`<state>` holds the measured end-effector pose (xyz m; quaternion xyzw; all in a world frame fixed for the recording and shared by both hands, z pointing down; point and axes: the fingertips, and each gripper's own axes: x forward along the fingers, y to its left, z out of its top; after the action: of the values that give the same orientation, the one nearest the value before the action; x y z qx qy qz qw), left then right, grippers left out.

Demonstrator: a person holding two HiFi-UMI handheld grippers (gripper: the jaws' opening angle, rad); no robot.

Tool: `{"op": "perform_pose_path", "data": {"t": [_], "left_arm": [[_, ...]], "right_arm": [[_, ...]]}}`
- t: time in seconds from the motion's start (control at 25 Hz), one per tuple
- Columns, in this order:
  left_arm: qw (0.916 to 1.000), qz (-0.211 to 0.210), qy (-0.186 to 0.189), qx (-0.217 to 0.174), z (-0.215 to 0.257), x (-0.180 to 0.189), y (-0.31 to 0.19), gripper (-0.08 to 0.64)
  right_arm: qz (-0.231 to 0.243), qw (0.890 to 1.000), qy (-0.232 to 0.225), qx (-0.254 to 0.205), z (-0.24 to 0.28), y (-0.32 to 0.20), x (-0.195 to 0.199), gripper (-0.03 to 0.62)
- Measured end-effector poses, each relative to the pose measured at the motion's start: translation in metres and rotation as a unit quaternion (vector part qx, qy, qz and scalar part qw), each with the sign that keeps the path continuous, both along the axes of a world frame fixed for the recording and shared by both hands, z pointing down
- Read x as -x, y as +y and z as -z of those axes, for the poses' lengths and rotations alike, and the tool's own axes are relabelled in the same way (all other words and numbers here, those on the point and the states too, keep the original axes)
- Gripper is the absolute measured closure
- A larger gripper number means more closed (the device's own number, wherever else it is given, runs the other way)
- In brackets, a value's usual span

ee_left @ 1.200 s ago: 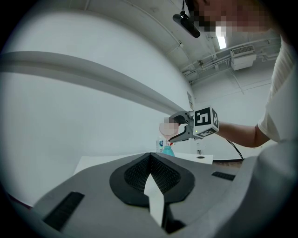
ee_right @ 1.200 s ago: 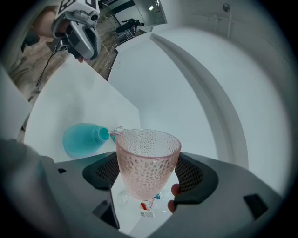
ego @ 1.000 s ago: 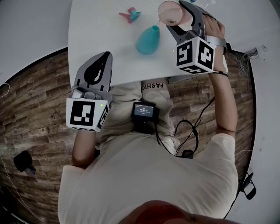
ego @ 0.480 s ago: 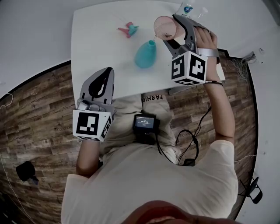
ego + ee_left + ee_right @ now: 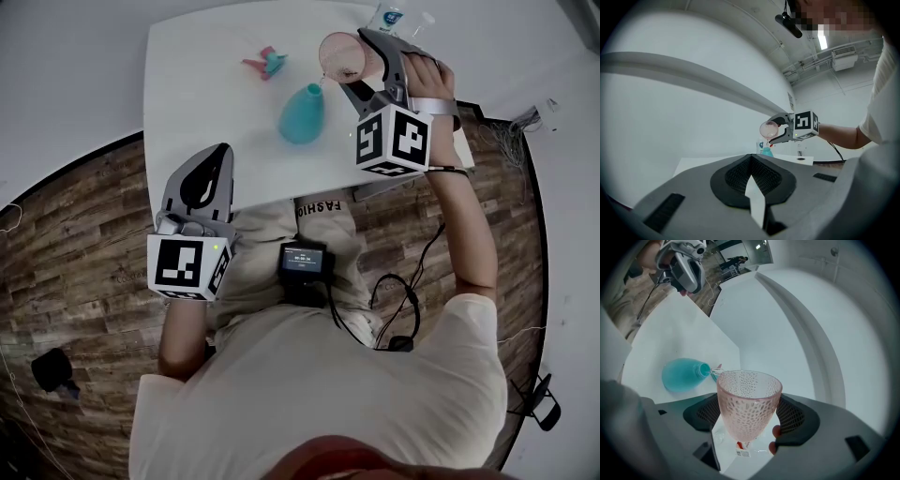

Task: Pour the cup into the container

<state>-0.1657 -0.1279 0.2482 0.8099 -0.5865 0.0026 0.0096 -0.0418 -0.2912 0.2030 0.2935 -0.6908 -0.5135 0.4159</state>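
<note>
- At the far right of the desk [image 5: 206, 103], the right hand-held gripper [image 5: 352, 59] is held raised, with its jaws clamped on the sides of a pink dimpled cup [image 5: 337, 54].
- The cup is tipped to the left, so that its rim is brought just above and beside the mouth of the teal container [image 5: 302, 114].
- A thin clear trickle can be made out between the rim and the mouth in the right gripper view, near [image 5: 714, 373].
- The container is seen standing upright on the desk, near its middle, apart from the jaws.
- The right hand [image 5: 431, 80] is wrapped round the gripper's handle, and the forearm is stretched forward from the body over the desk's right edge.
- At the near left edge of the desk, the left hand-held gripper [image 5: 217, 155] is held low and pointed away from the body; its jaws are brought together, with nothing between them.
- The left forearm [image 5: 183, 328] is kept close to the body.
- A small pink and teal object [image 5: 265, 63] is seen lying on the far part of the desk, well apart from the container.
</note>
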Motion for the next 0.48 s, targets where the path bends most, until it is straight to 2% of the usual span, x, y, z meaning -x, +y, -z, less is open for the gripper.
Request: {"op": "perform_pose_path", "data": {"t": [0.48], "left_arm": [[1.0000,-0.001,0.002,-0.001,-0.0004,0.0003,0.0006,0.548]], "right_arm": [[-0.002,1.000,0.009,-0.017,0.0039,-0.0005,0.0010,0.223]]}}
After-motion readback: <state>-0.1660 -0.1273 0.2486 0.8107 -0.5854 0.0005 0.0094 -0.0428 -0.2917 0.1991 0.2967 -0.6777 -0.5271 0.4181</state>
